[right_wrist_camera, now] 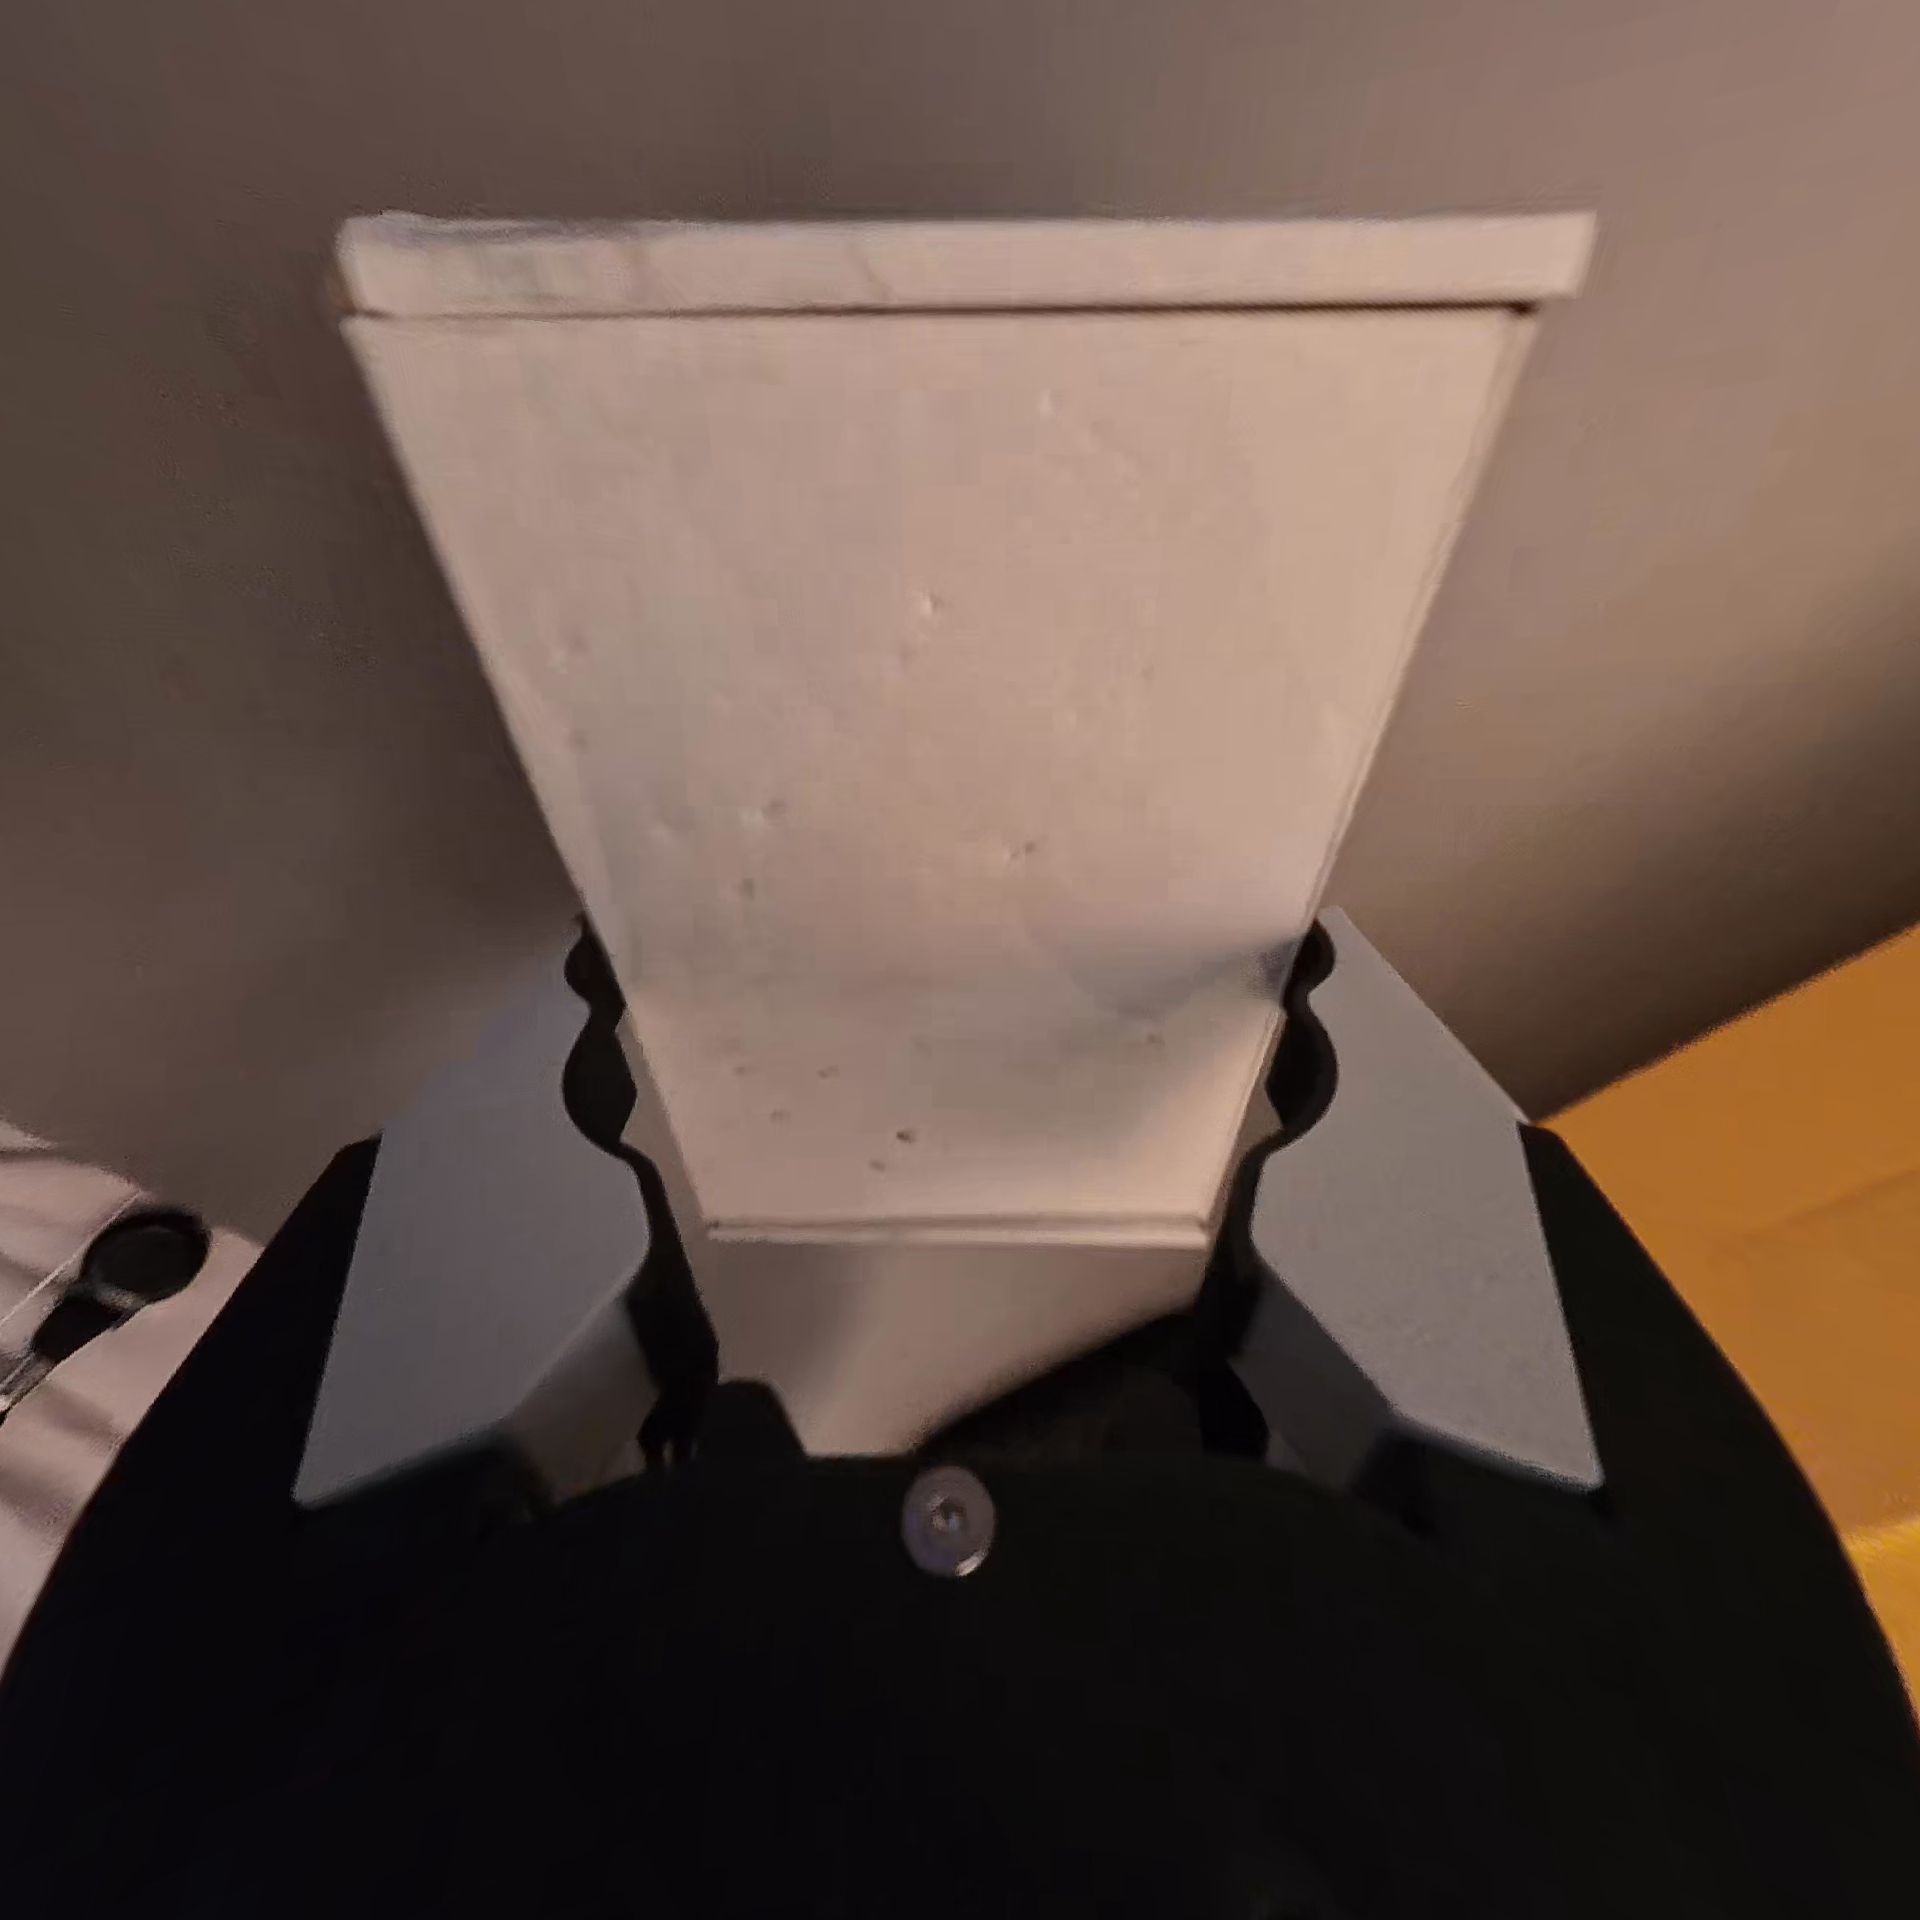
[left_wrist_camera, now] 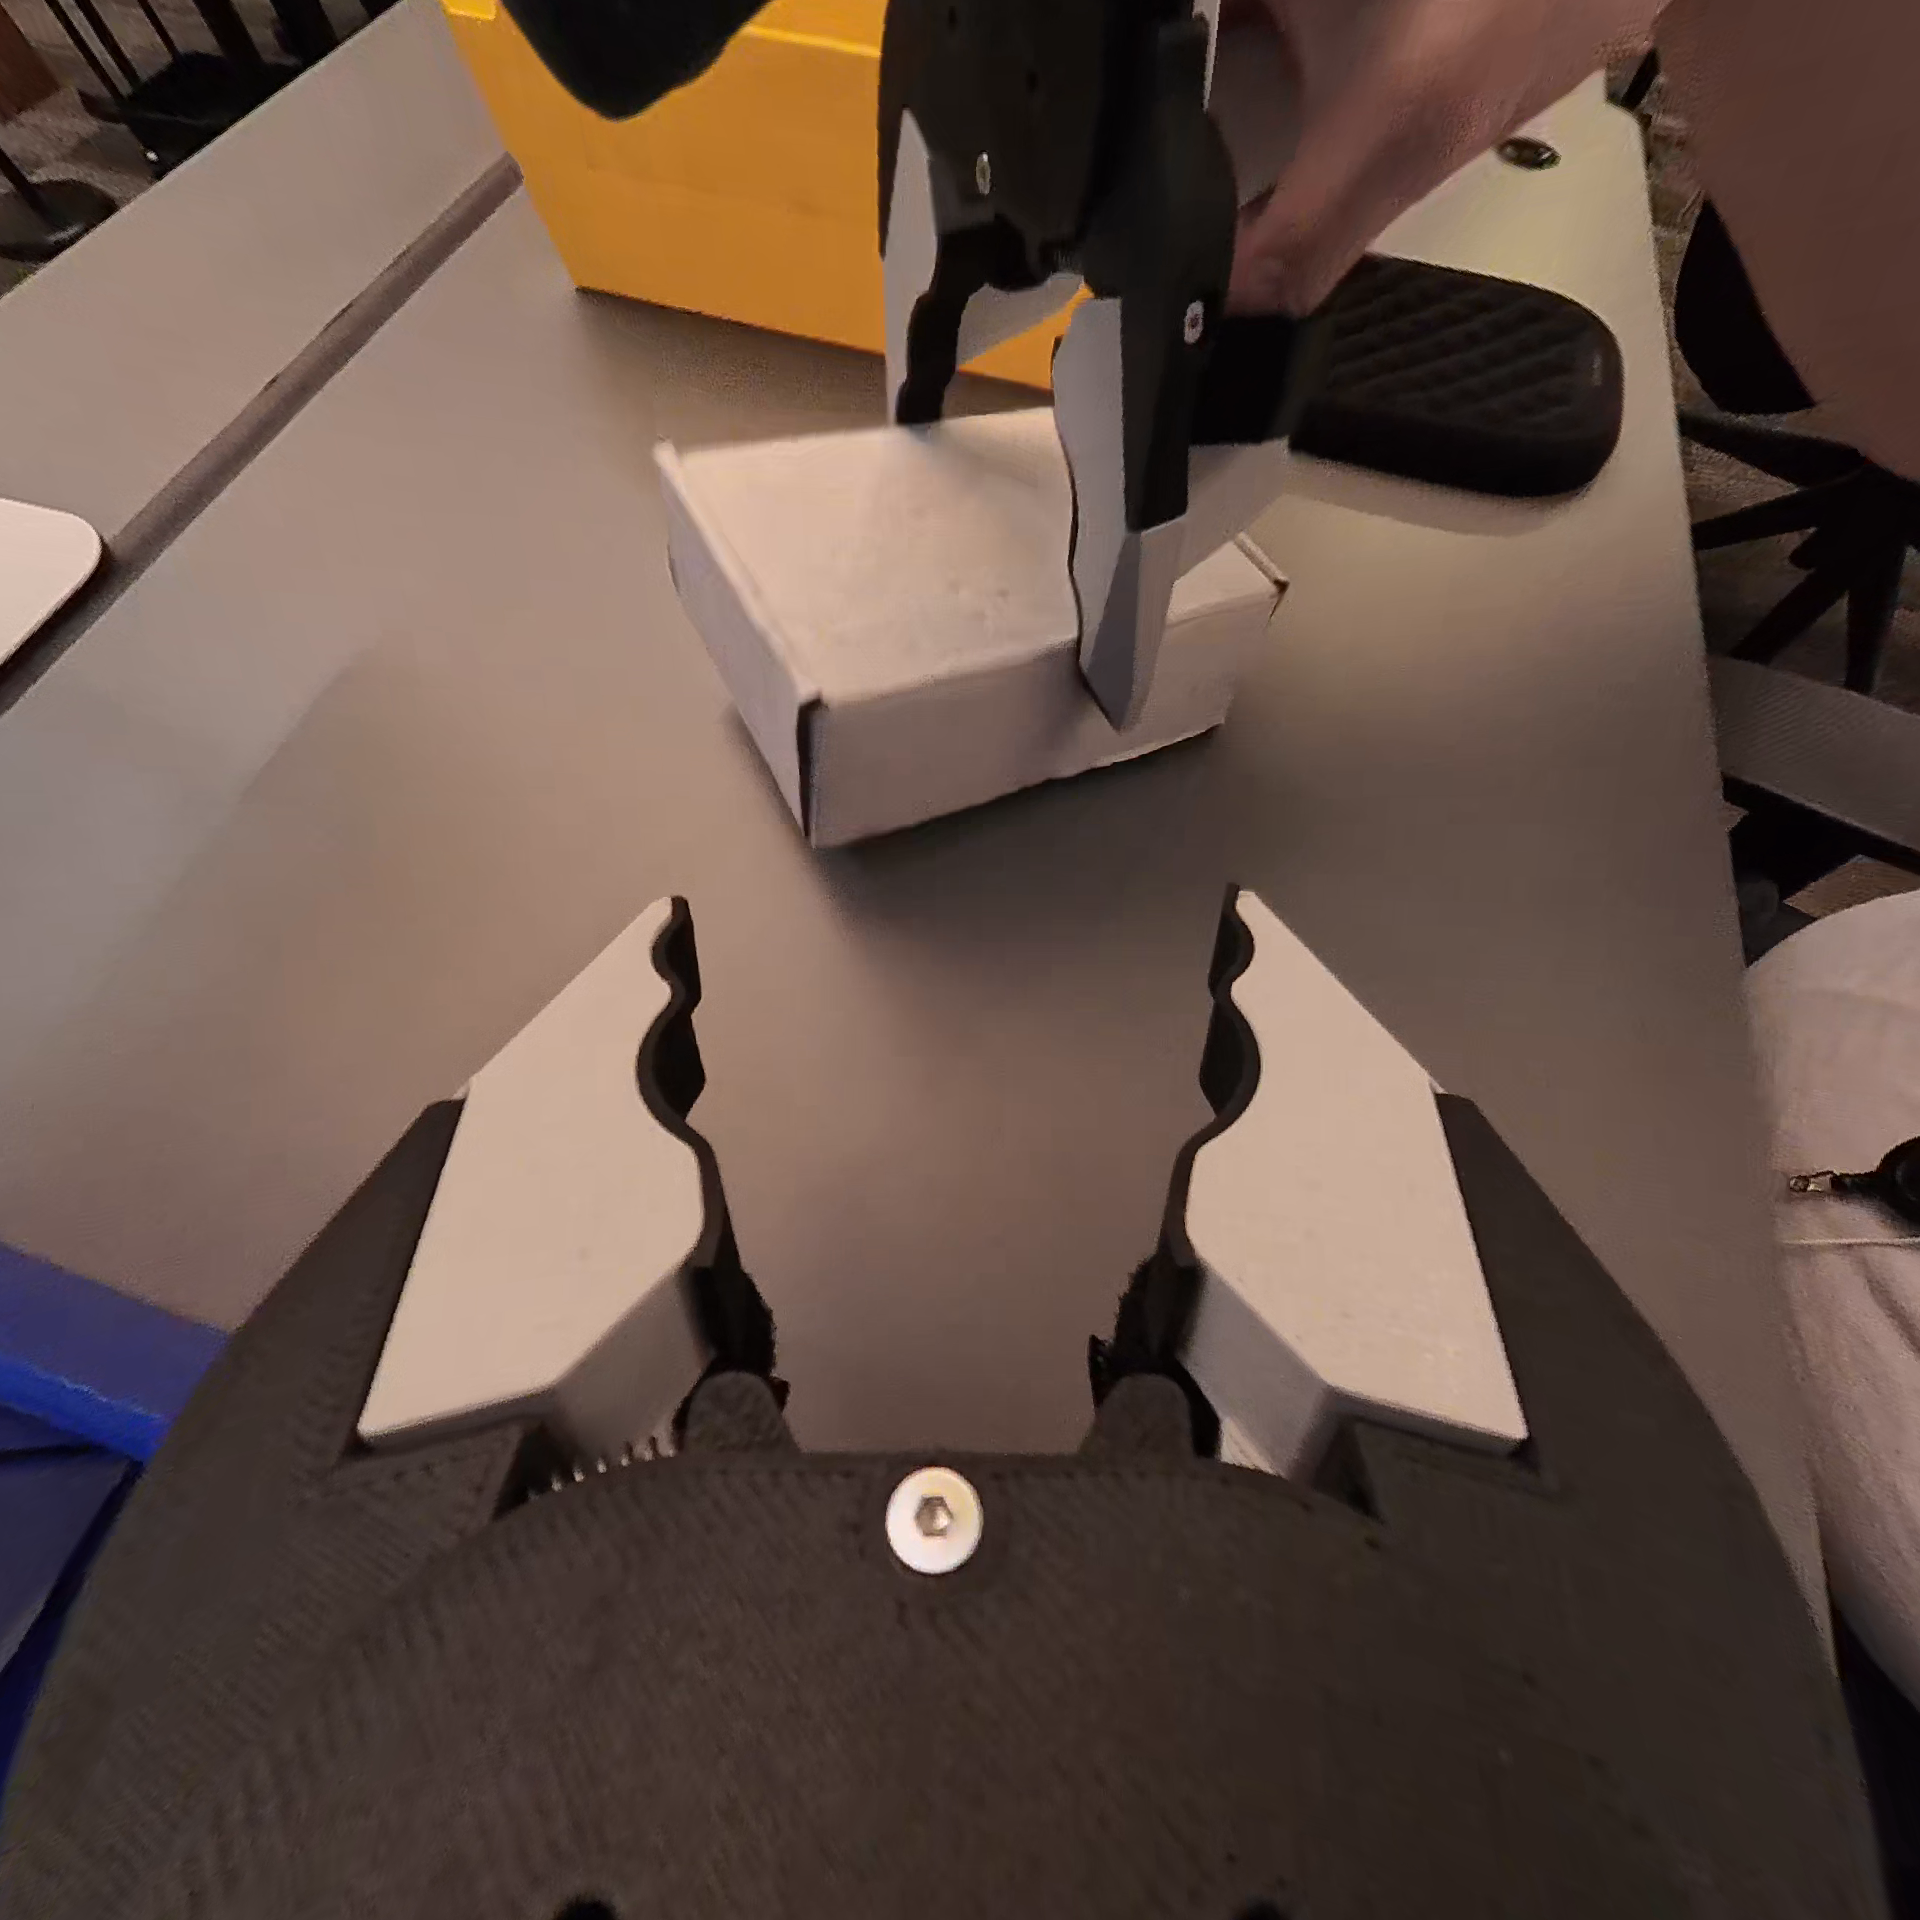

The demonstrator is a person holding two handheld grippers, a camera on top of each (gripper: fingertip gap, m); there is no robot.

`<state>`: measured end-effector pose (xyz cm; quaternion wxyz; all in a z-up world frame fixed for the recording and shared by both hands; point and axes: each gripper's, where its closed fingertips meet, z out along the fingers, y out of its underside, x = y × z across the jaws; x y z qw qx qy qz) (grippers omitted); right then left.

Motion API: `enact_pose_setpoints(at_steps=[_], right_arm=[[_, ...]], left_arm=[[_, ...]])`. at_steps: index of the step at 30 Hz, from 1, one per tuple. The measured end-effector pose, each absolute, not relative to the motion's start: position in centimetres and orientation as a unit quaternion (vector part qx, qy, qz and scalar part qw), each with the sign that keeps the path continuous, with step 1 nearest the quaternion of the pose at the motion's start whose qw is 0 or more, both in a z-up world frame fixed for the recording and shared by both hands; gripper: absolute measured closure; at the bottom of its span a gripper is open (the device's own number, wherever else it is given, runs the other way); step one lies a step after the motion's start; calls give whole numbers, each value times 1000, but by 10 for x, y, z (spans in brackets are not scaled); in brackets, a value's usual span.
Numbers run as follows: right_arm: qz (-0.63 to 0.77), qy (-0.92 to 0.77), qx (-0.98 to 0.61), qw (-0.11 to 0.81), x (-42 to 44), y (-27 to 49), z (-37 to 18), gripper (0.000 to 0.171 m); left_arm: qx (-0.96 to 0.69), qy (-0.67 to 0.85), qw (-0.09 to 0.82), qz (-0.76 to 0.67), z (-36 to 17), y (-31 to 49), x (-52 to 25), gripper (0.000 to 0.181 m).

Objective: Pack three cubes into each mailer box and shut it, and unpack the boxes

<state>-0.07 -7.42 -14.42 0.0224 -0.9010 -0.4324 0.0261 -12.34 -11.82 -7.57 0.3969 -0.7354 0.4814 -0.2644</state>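
A white mailer box (left_wrist_camera: 914,592) lies shut on the grey table (left_wrist_camera: 416,779). My right gripper (left_wrist_camera: 1018,551) comes down on it from above with the jaws spread wide. One finger (left_wrist_camera: 920,353) is at the box's far edge and the other (left_wrist_camera: 1112,582) hangs down in front of its near wall. In the right wrist view the box (right_wrist_camera: 935,675) fills the gap between the fingers of the gripper (right_wrist_camera: 951,935); I cannot tell whether they press on it. My left gripper (left_wrist_camera: 956,914) is open and empty, low over the table in front of the box. No cubes are in view.
A yellow box (left_wrist_camera: 727,208) stands behind the mailer box and also shows in the right wrist view (right_wrist_camera: 1714,1299). A black quilted pad (left_wrist_camera: 1455,384) lies at the back right. A blue bin (left_wrist_camera: 73,1403) is at the near left. The table's right edge (left_wrist_camera: 1704,727) is close, with a person beside it.
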Motion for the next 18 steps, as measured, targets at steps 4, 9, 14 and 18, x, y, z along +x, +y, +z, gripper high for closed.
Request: enact_pose_setpoints(at_steps=[4,9,14,18], right_arm=[[23,-440,-894,79,-5,-62,-162,29],[38,-440,-897,33,1,-75,-177,18],[2,-465,-885,28,13,-79,-163,19],[-23,-475,-878,50,23,-78,-127,19]], left_arm=[[-741,483,390,-255,-80,-117,-125,83],[-739,492,389,-247,-81,-119,-122,83],[-744,494,384,-236,-85,-118,-124,83],[-742,493,387,-239,-84,-118,-123,83]])
